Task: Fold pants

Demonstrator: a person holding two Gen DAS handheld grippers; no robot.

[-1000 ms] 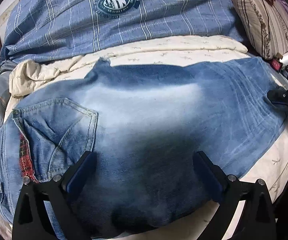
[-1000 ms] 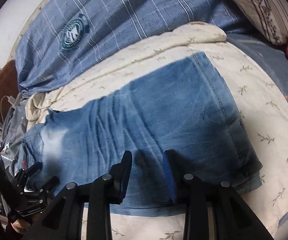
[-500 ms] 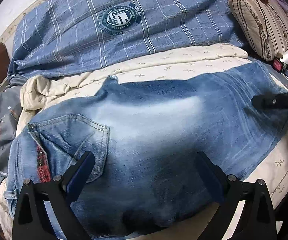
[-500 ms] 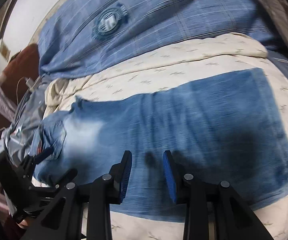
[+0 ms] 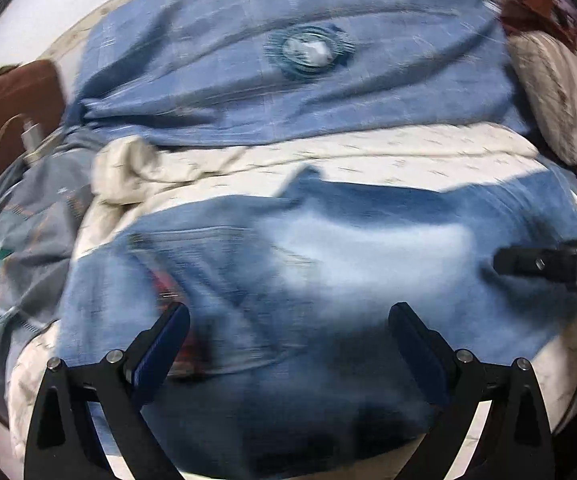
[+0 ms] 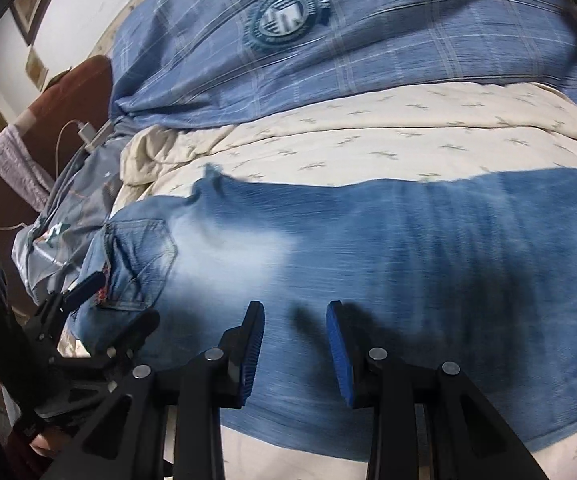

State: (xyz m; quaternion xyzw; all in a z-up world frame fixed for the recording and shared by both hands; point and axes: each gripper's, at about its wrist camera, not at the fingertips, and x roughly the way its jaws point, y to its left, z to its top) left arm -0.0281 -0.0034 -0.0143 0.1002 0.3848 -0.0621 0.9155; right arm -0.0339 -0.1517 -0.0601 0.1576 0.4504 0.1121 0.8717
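The jeans [image 6: 368, 256] lie flat across the middle of both views on a cream quilt [image 6: 368, 136] printed with small sprigs, already doubled leg over leg into one long band, so the step in hand looks like the pause between folds, with both tools above the cloth and no grip taken. The left gripper [image 5: 288, 344] stands wide open at the bottom of its own blurred view, nothing between its blue pads. The right gripper [image 6: 294, 344] sits at the bottom centre of its view with its jaws partly apart and empty, casting a shadow on the denim beneath. The next move probably calls for each tool to pinch an end of the band, the waist at the left and the leg end at the right, and carry one over the other; both layers must be caught or the fold will slide. The denim is mid-blue with a pale faded patch near the seat, a stitched back pocket [image 6: 140, 260] at left, and a red patterned lining showing at the waist. A blue checked duvet [image 6: 328, 60] with a round crest fills the upper frame.
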